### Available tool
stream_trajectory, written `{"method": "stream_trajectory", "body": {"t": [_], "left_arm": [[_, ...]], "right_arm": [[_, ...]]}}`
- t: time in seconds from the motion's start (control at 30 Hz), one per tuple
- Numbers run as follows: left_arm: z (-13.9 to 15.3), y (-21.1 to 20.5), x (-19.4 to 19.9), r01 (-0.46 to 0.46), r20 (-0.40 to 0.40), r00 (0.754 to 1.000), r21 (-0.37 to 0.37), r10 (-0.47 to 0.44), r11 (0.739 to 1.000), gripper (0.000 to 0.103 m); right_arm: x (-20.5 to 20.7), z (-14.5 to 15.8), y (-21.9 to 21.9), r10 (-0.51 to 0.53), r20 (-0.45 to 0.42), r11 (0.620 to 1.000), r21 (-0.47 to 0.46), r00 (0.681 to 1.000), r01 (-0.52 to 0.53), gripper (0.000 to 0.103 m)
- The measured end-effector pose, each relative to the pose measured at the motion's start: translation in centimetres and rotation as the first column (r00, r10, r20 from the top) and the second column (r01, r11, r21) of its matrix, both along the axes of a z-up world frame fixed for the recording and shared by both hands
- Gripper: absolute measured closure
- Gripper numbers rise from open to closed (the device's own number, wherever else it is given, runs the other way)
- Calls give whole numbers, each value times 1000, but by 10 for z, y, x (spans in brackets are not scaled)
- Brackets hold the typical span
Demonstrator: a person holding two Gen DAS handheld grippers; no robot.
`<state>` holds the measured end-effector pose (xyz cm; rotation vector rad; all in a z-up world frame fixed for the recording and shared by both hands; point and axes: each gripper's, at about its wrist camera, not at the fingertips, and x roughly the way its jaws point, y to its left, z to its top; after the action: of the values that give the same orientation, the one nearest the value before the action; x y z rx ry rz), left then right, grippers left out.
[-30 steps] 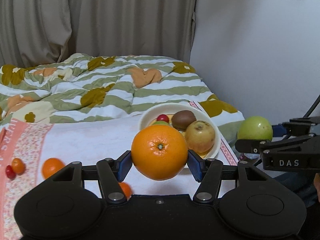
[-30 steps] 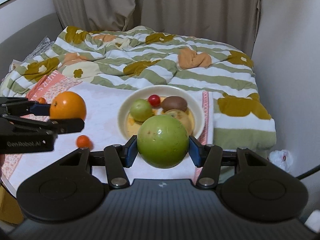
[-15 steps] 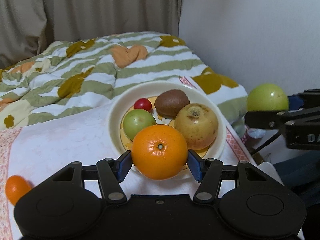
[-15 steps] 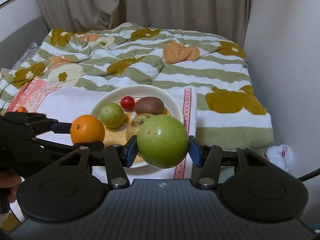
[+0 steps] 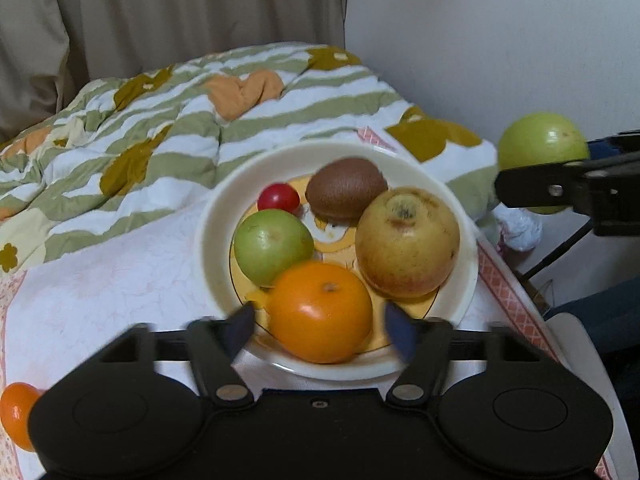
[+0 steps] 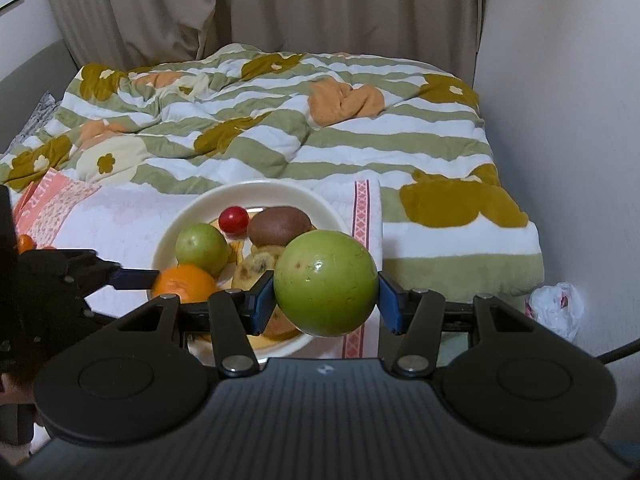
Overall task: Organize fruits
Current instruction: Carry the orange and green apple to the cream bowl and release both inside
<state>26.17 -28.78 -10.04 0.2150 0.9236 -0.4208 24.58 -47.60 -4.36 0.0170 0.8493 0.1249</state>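
Smooth round orange (image 5: 320, 312) rests at near rim of shallow cream bowl (image 5: 212, 240), on bed. Left claw (image 5: 320, 330) jaws just opened, blue pads clear of orange. Right claw (image 6: 326, 294) clenched on glossy green apple (image 6: 326, 282), over bowl's right edge. Only left view shows small tangerine (image 5: 16, 414), near-left towel edge.

Only readable text: partial letters "VERS" on pink border of the cloth (image 6: 52, 196) on the bed, right wrist view. Nothing else legible.
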Motion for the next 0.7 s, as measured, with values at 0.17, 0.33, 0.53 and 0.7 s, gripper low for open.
{"method": "stream_trajectory", "body": {"t": [0.17,0.33,0.53,0.7], "left_arm": [[14,11,-4,0,26,1000,-18,1,1000,4],[23,29,-5,-42,10,999,-45,42,998,4],[32,52,-8,-108,8,994,-76,109,991,4],[36,70,-15,-158,19,987,-79,160,984,4]], "right_arm": [[13,7,8,20,12,1000,-6,1000,-20,35],[27,12,21,60,25,998,-6,998,-60,35],[48,3,41,114,30,993,15,993,-114,35],[64,-14,59,154,27,988,16,988,-154,35]]}}
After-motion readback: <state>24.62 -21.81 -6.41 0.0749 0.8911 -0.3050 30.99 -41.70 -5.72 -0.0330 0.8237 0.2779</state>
